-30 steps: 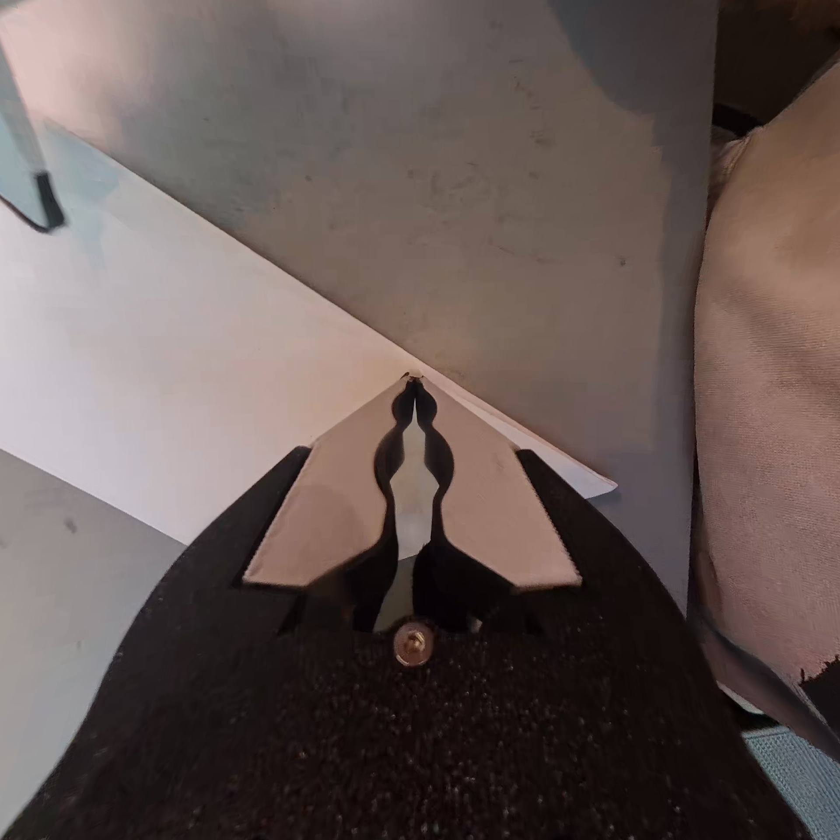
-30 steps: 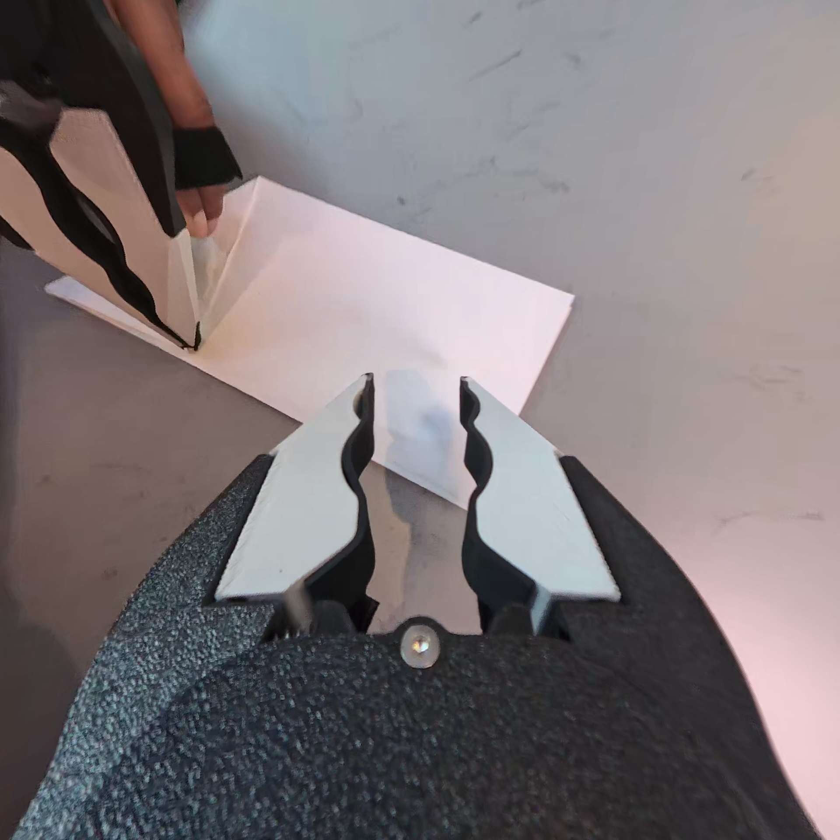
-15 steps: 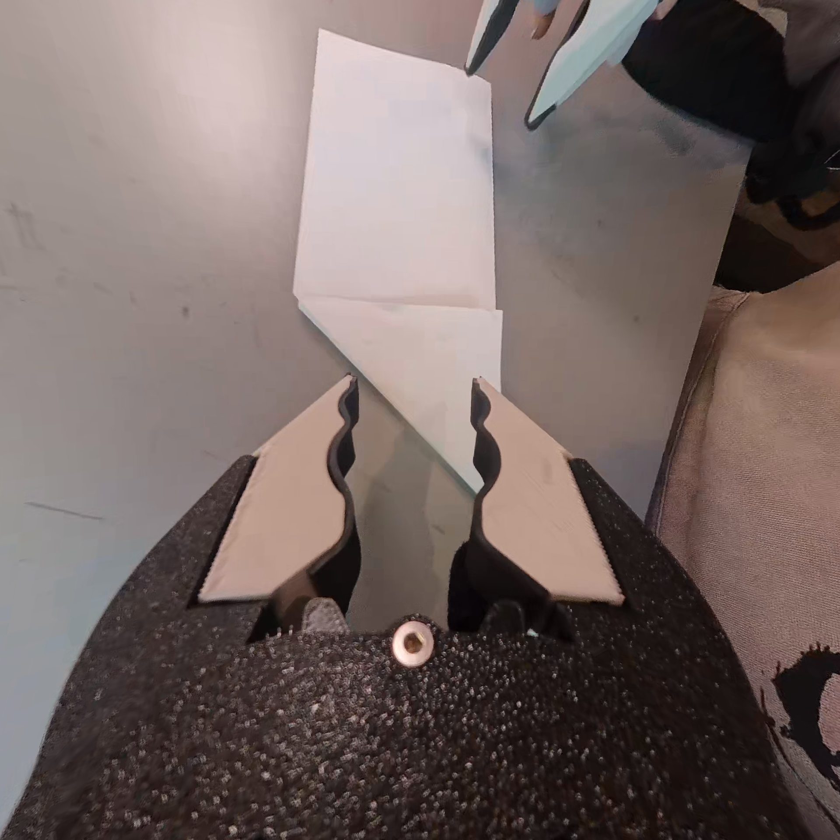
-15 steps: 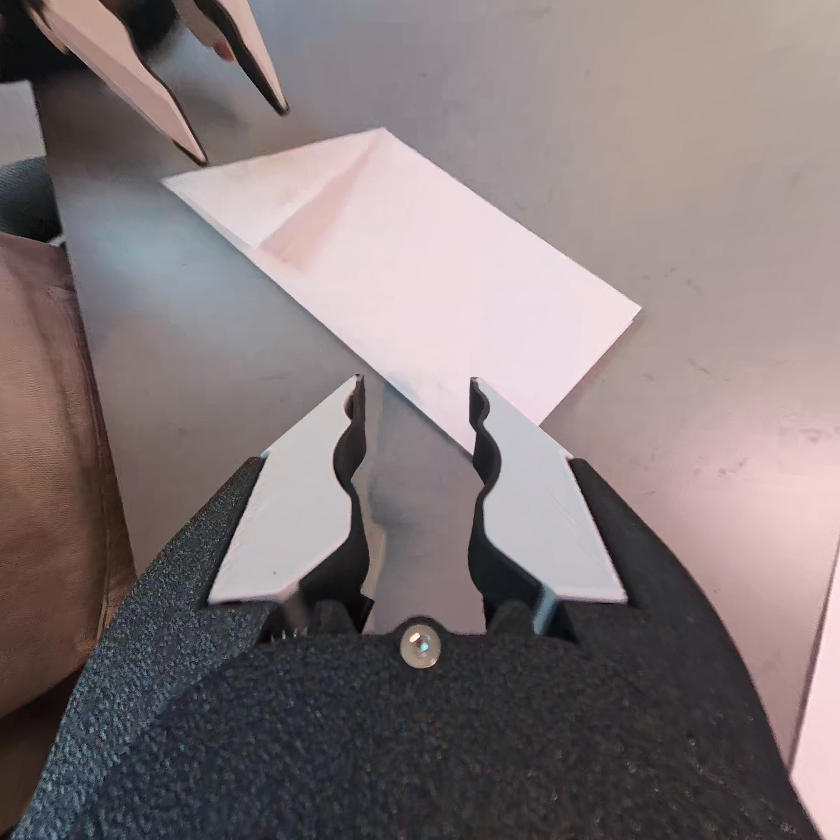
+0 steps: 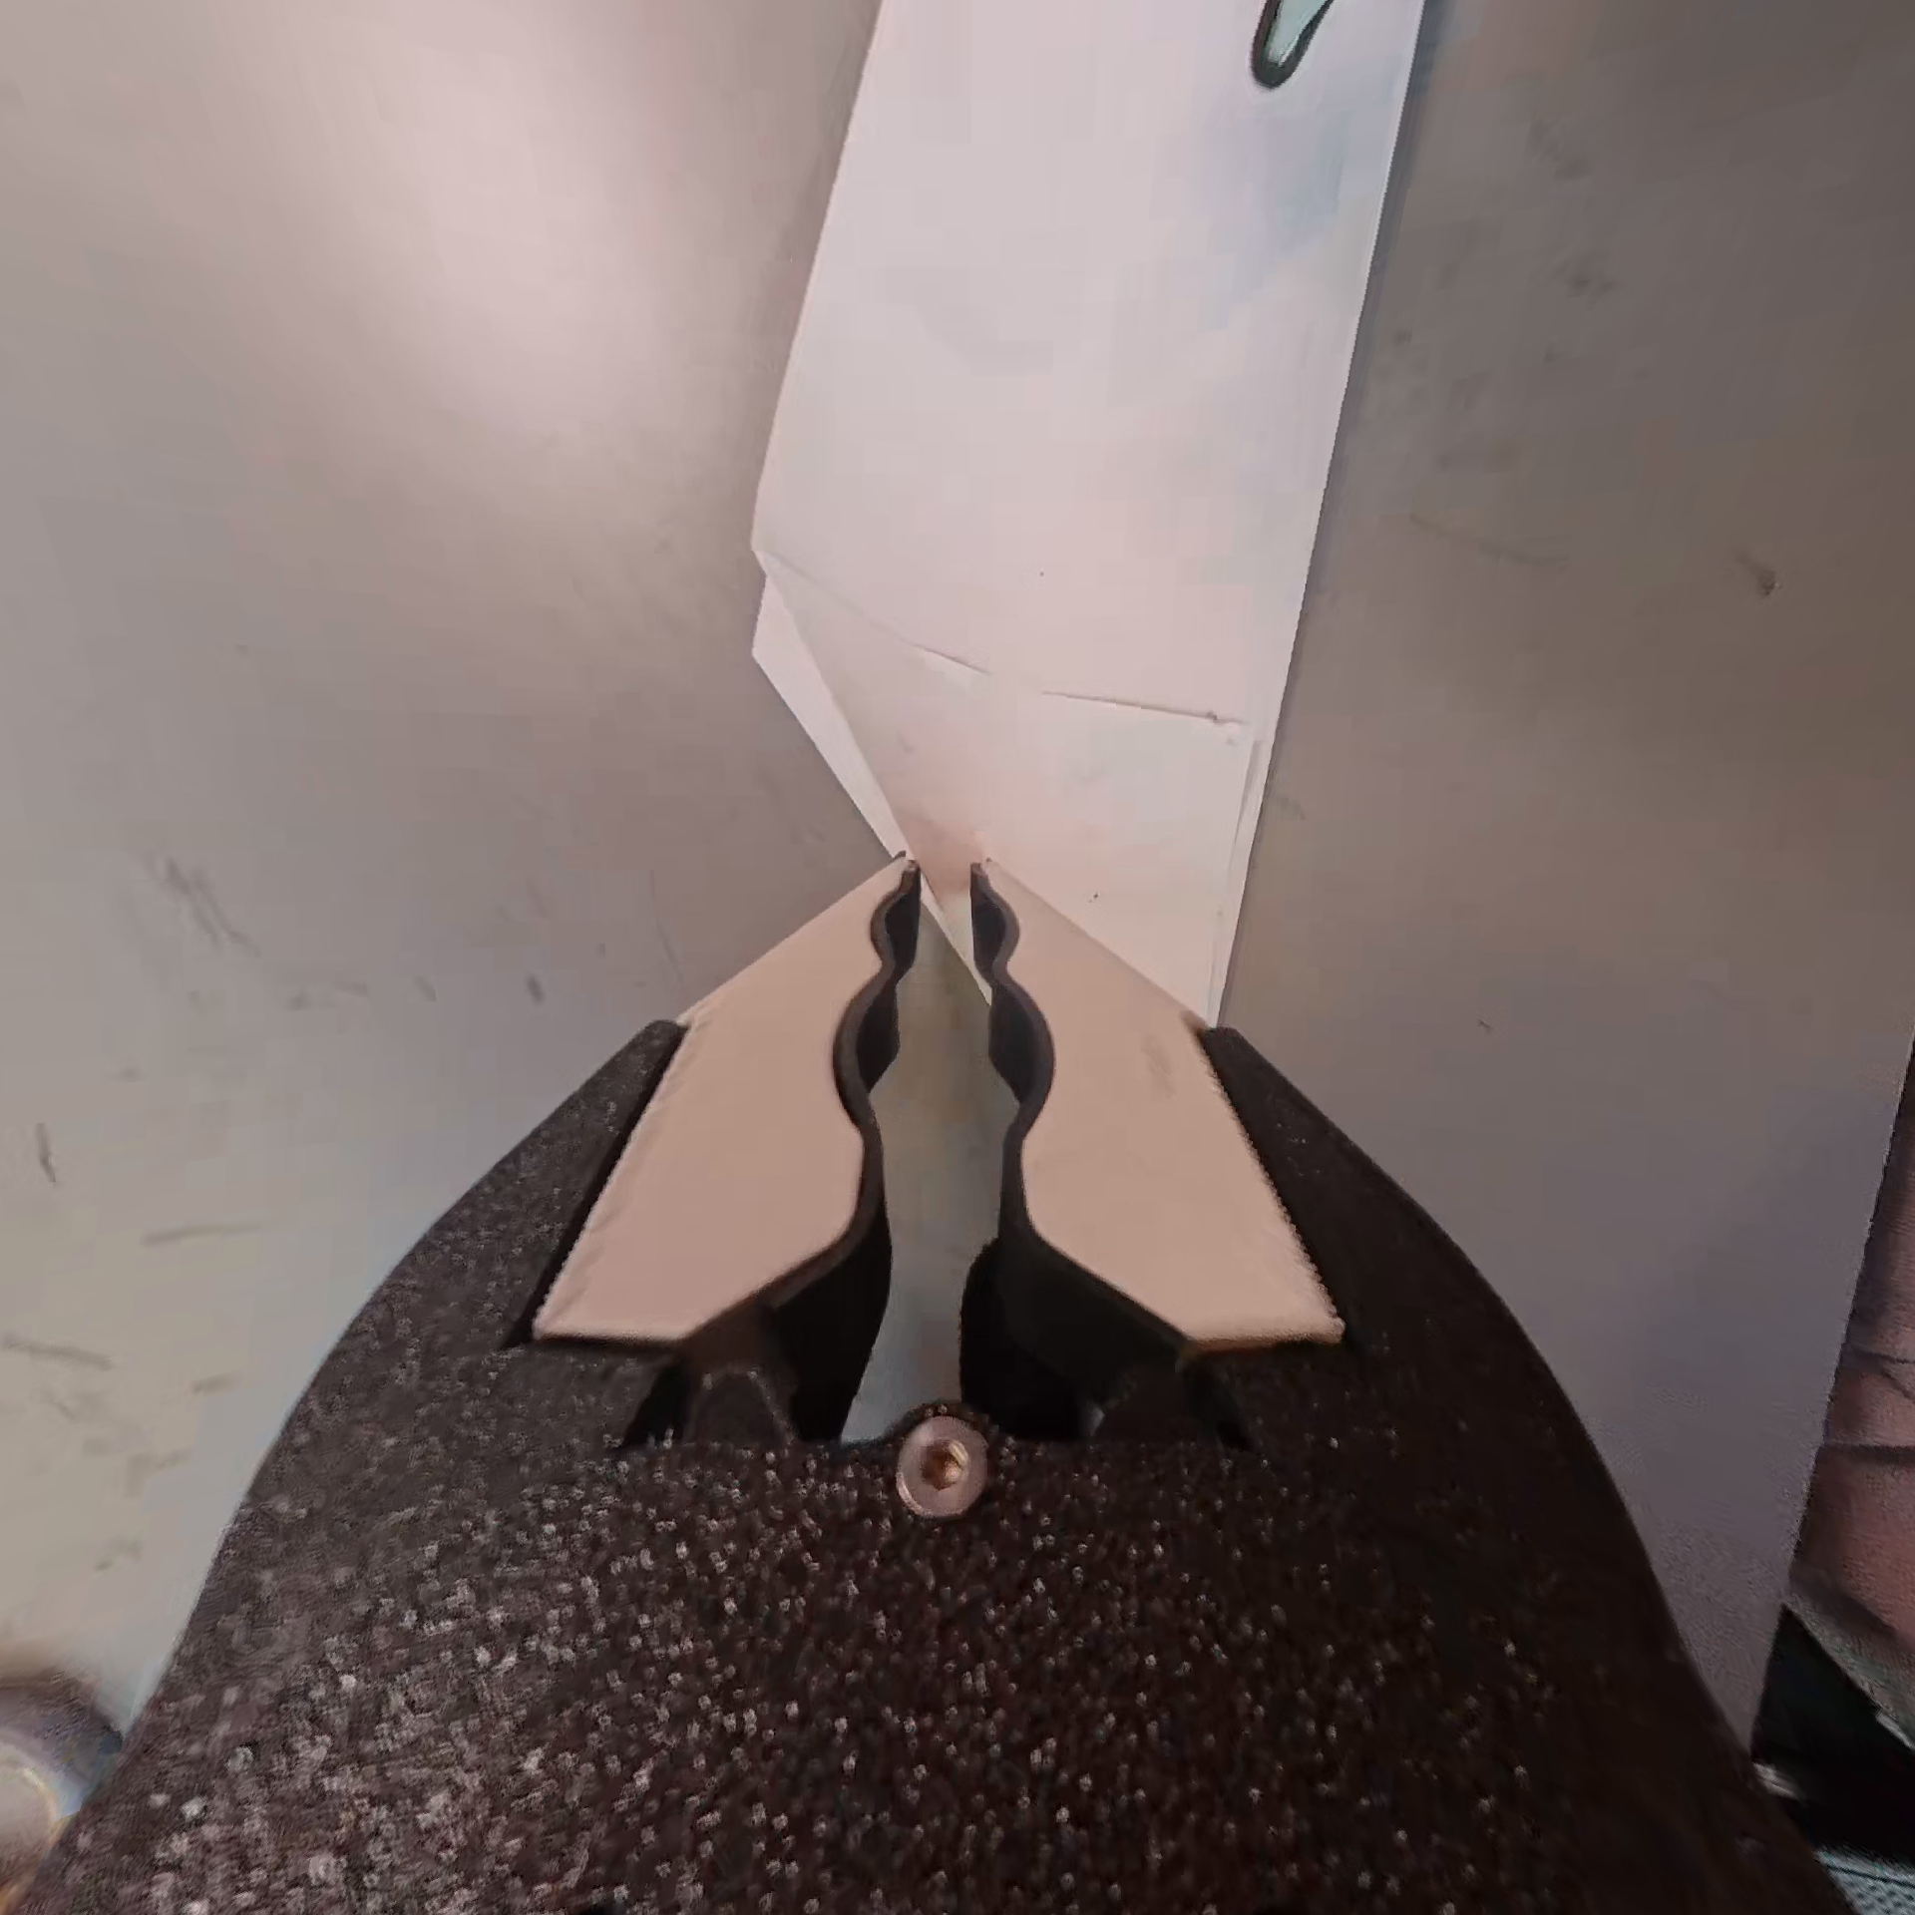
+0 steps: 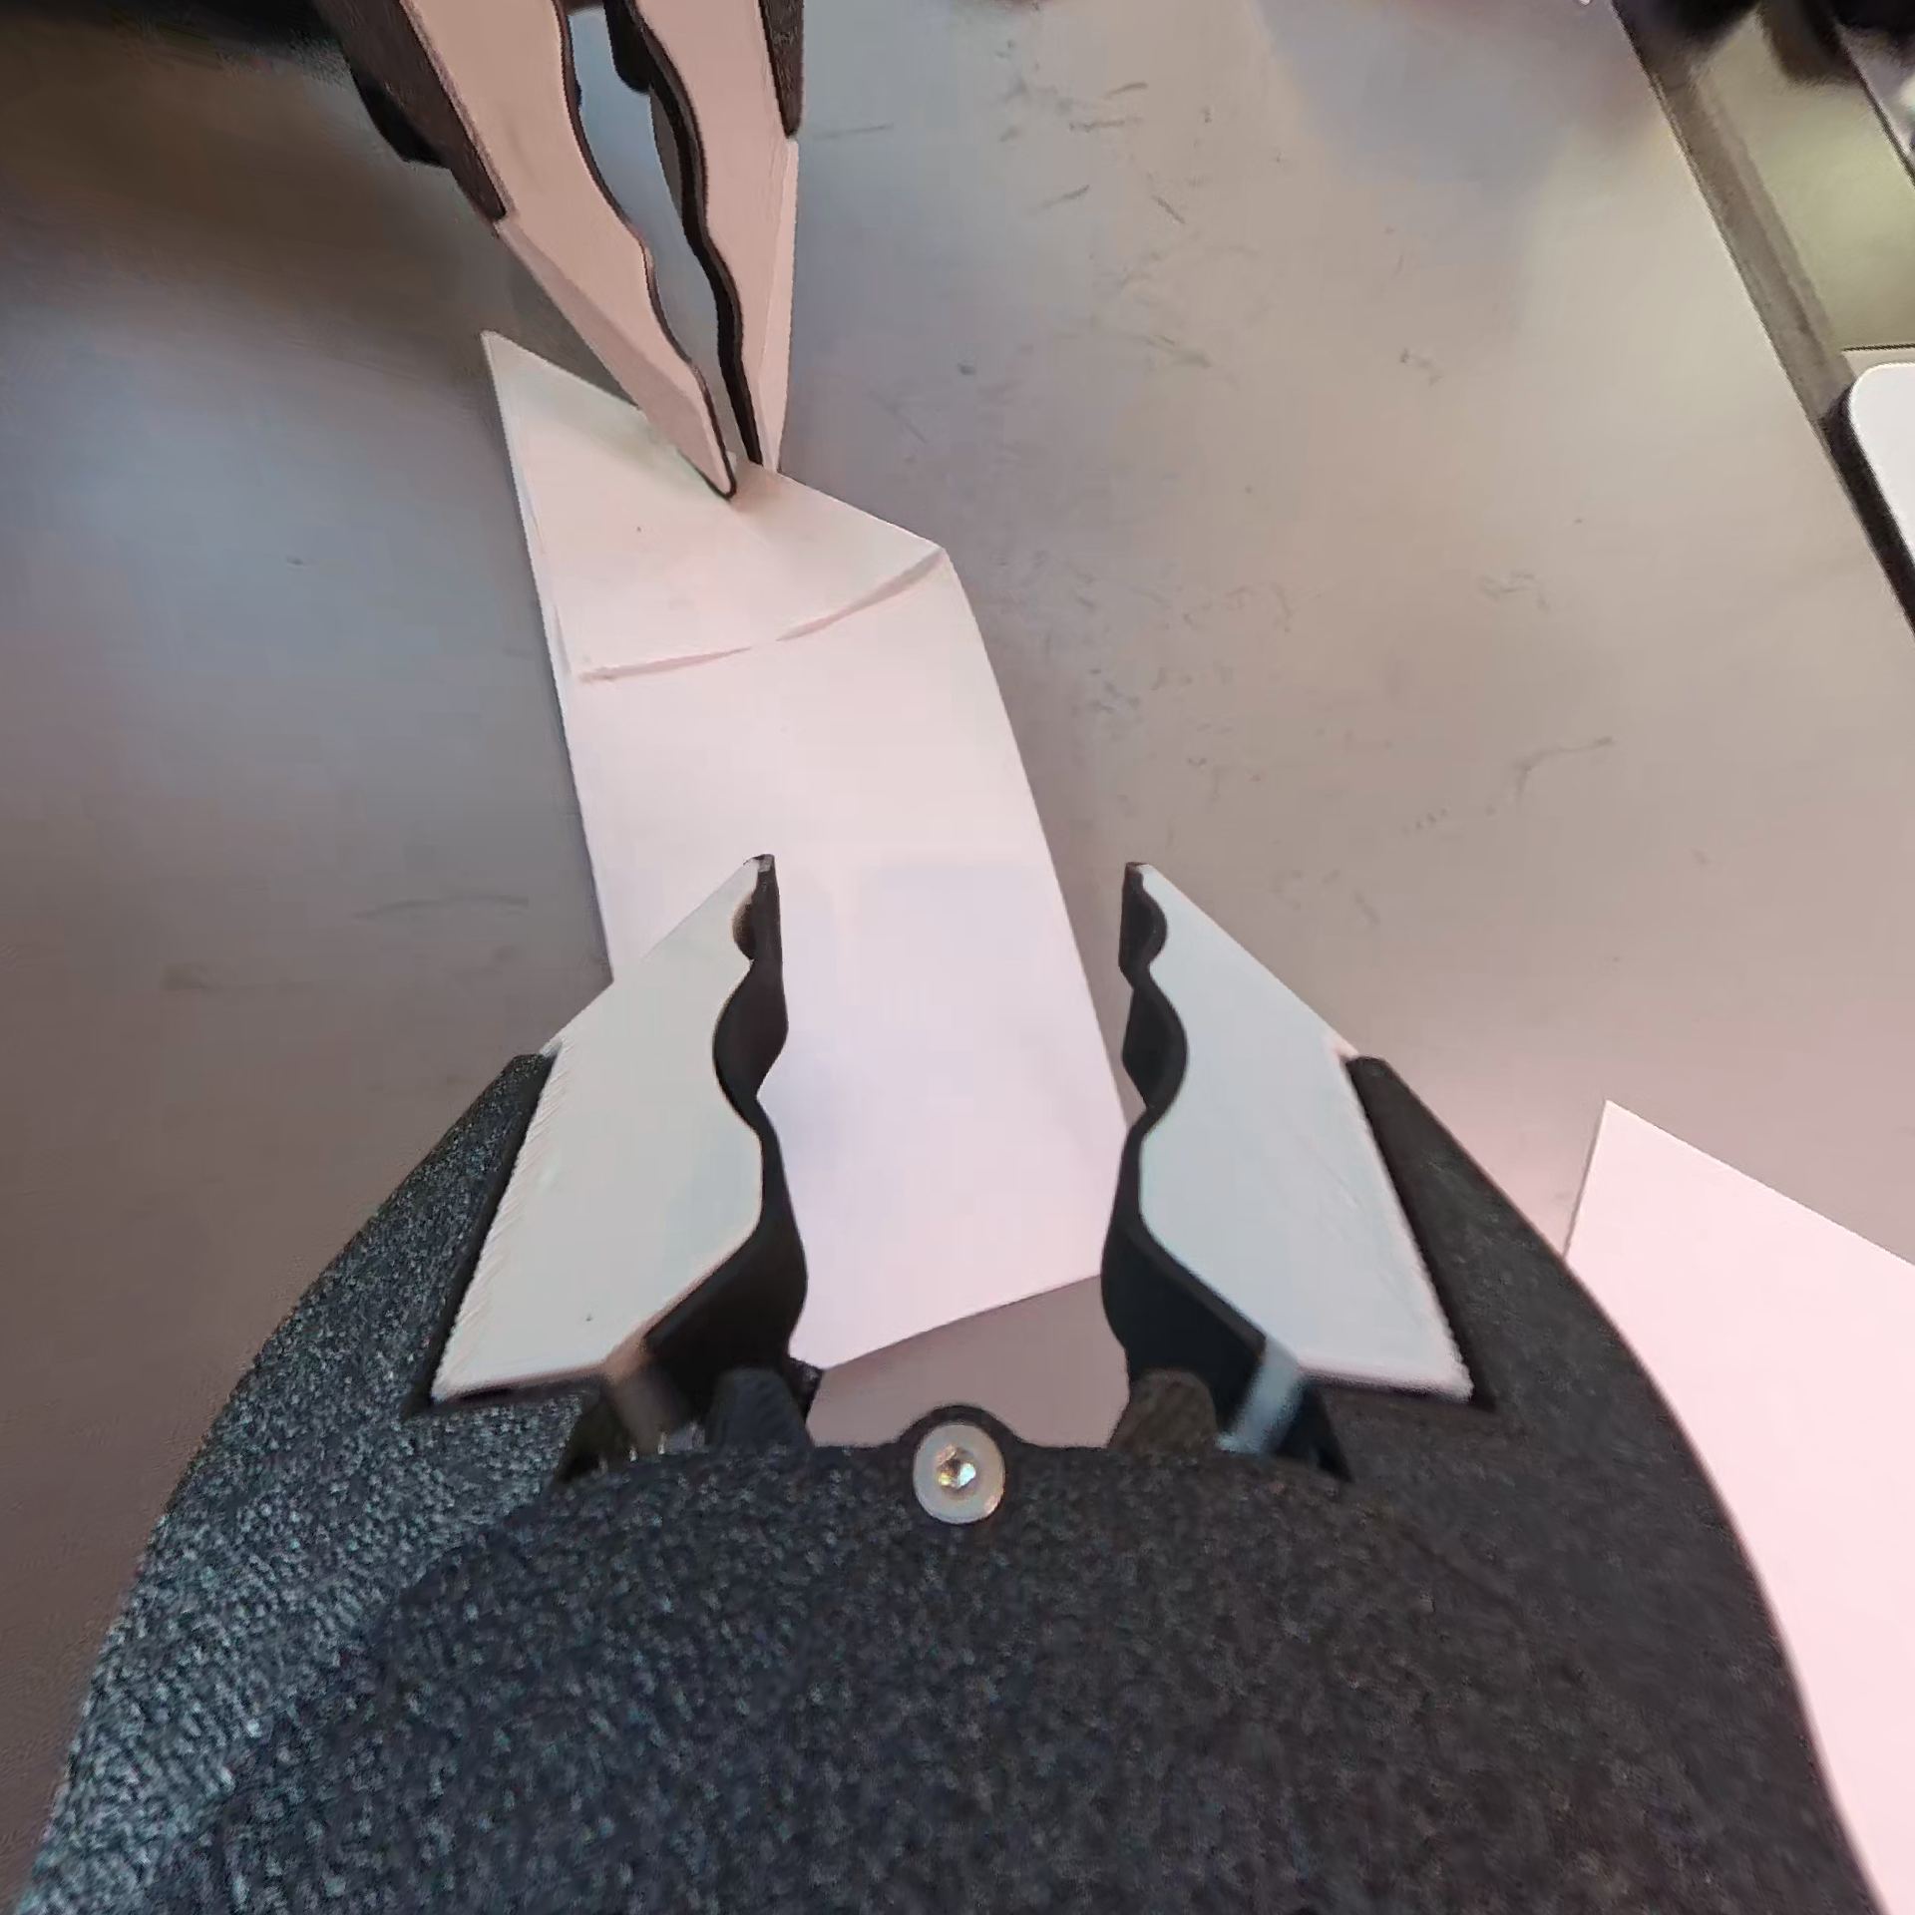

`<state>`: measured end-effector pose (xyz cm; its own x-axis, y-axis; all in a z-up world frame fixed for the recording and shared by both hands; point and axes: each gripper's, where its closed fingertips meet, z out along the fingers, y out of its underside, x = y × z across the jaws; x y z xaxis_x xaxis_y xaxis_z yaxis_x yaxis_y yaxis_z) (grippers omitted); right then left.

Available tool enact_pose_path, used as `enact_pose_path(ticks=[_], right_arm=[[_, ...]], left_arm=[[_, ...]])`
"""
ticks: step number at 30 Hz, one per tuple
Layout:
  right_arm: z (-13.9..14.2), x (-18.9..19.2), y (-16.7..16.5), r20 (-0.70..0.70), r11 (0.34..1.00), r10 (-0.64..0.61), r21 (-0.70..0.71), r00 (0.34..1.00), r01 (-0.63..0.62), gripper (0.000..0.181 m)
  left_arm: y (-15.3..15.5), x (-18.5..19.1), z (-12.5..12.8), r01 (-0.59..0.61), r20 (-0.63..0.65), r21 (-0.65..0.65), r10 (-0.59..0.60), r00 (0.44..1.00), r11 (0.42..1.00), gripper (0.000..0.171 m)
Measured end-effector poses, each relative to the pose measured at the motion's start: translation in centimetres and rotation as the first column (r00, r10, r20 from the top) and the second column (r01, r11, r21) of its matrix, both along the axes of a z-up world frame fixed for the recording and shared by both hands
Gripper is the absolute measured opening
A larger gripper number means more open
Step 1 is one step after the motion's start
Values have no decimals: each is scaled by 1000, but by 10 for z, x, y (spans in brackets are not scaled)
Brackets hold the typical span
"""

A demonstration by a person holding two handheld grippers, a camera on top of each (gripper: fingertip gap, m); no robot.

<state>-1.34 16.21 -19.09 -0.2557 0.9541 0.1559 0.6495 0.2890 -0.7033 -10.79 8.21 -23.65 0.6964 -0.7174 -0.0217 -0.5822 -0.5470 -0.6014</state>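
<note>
Half a second ago the left gripper (image 5: 943, 865) stood wide open above the folded corner; now its fingers have come nearly together, with only a thin slit between the tips, and the tips rest on the paper (image 5: 1067, 415). Whether they pinch a layer of it or only press on it, I cannot tell. The right gripper (image 6: 945, 865) has moved from beside the paper's end to above it.

On the left side of the right wrist view, the left gripper (image 6: 738, 472) points down onto the folded, pointed end of the paper (image 6: 829, 829), close to the slanted edge of the fold. From there the paper lies flat on the grey table (image 6: 1451, 622), and its long axis runs straight from one gripper to the other. The right gripper hangs over the square end, wide open and holding nothing; the strip passes between its two fingers, and I cannot tell if they touch it. Each gripper is therefore nearest to its own end of the paper.

Further right, a corner of another white sheet (image 6: 1741, 1347) lies on the table, apart from the paper.
</note>
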Motion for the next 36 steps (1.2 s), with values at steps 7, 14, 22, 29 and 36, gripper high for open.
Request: enact_pose_path(ticks=[7, 14, 22, 29, 36], right_arm=[[-15, 4, 14, 45, 1000, 26, -10, 999, -26, 51], [1, -8, 25, 16, 971, 177, 162, 984, -178, 0], [9, -13, 19, -103, 840, 285, 506, 953, -196, 0], [-13, 13, 14, -21, 827, 254, 522, 967, -206, 3], [-9, 5, -19, 76, 780, 328, 540, 942, -316, 23]], left_arm=[[18, 8, 20, 52, 93, 98, -61, 994, 994, 0], [21, 14, 32, 23, 94, 292, -53, 994, 956, 0], [20, 24, 22, 91, 61, 282, -112, 992, 955, 7], [20, 37, 13, 232, -159, 385, -183, 970, 893, 0], [16, 44, 5, 306, -307, 422, -183, 934, 854, 0]])
